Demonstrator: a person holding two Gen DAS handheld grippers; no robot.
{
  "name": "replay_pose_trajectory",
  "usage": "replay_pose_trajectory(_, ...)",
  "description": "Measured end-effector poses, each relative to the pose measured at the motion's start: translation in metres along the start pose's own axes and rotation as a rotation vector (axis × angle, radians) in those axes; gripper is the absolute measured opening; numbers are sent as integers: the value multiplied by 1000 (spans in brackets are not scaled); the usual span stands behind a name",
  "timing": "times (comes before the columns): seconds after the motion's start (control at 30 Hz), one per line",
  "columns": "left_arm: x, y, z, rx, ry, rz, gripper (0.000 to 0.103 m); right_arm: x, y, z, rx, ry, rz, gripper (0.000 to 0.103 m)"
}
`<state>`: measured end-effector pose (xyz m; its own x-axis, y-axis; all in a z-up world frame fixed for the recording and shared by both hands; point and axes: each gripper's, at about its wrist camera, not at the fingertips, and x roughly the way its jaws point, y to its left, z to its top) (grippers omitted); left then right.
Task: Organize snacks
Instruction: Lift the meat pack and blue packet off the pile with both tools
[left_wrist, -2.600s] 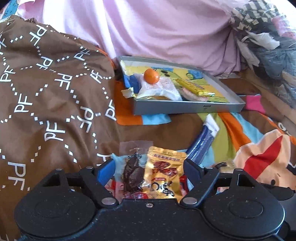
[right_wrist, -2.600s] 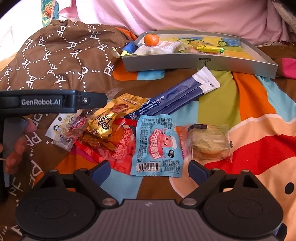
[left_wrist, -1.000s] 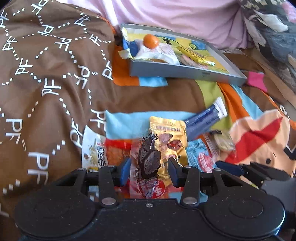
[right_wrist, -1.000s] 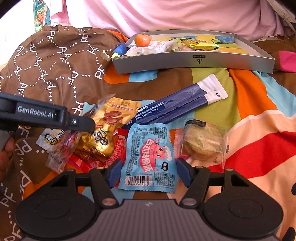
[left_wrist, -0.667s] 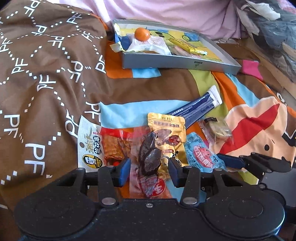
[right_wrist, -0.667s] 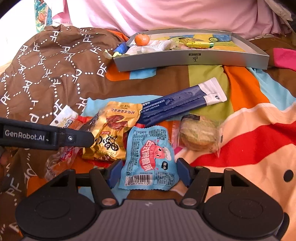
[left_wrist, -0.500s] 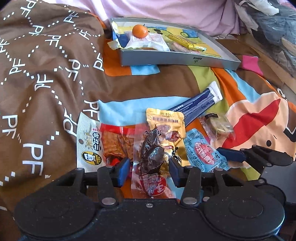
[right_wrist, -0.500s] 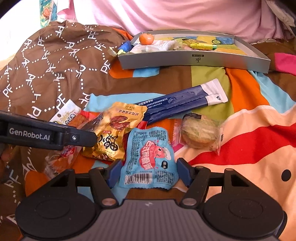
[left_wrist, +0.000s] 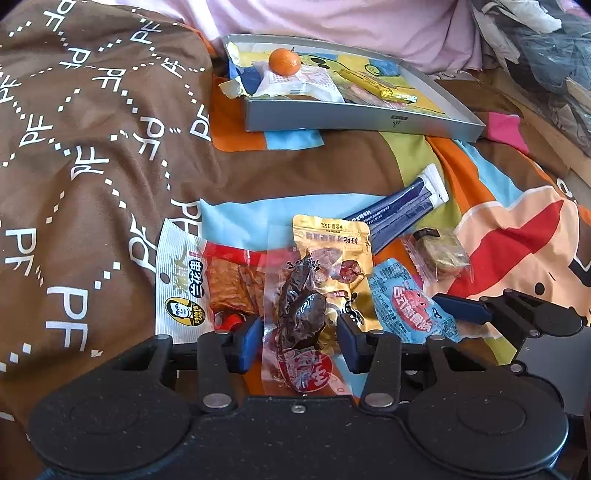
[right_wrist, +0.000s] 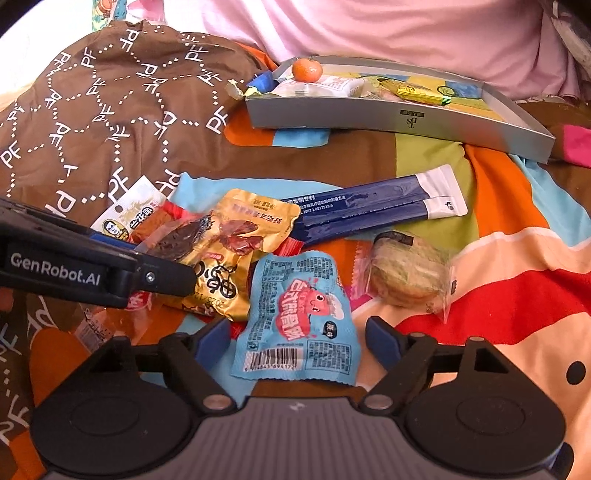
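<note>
Six loose snack packets (right_wrist: 297, 311), one grey tray (right_wrist: 399, 117), one tangerine (left_wrist: 284, 62)

Bedding around the scene

A brown blanket (left_wrist: 92, 147) with white "PF" letters lies bunched at the left. Under everything is a colourful sheet (right_wrist: 517, 258) with orange, blue, green and red patches. Behind is pink cloth (right_wrist: 369, 29), and dark crumpled things (left_wrist: 546, 55) at the far right.

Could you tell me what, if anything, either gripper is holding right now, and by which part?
The left gripper pinches the clear dark-snack packet across its lower middle. The right gripper, just opened, holds nothing; the blue packet lies loose.
</note>
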<state>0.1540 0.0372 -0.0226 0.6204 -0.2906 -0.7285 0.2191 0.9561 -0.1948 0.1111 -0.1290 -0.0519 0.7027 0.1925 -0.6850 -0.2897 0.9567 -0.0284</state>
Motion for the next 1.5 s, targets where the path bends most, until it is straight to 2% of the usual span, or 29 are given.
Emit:
replay_pose_trajectory(0.17,-1,-4,-1,27,-11,12,51,-1,1,-1,-5,-5,7,79)
replay_pose_trajectory(0.27,-1,-7,-2,46,-16,19,52,1,1,0,-7,0,-2,84)
replay_pose_trajectory(0.43,-3,-12,-2,101,-33,44,50,2,0,1,-9,1,-5,86)
replay_pose_trajectory(0.53,-4,-16,-3,141,-47,65,48,2,1,0,-15,-4,-5,83)
replay_pose_trajectory(0.6,-4,-18,-3,153,-50,68,48,0,3,0,-26,-14,0,77)
replay_pose_trajectory(0.77,-4,-20,-5,178,-54,77,46,0,5,-1,-34,-21,-3,72)
replay_pose_trajectory(0.8,-4,-21,-6,176,-60,82,45,-1,4,-1,-29,-22,-3,70)
replay_pose_trajectory(1.07,-6,-12,-4,109,-92,88,45,-1,2,-3,-18,-26,4,69)
replay_pose_trajectory(1.5,-7,-11,-3,81,-101,85,45,-7,10,-9,-53,-73,-29,64)
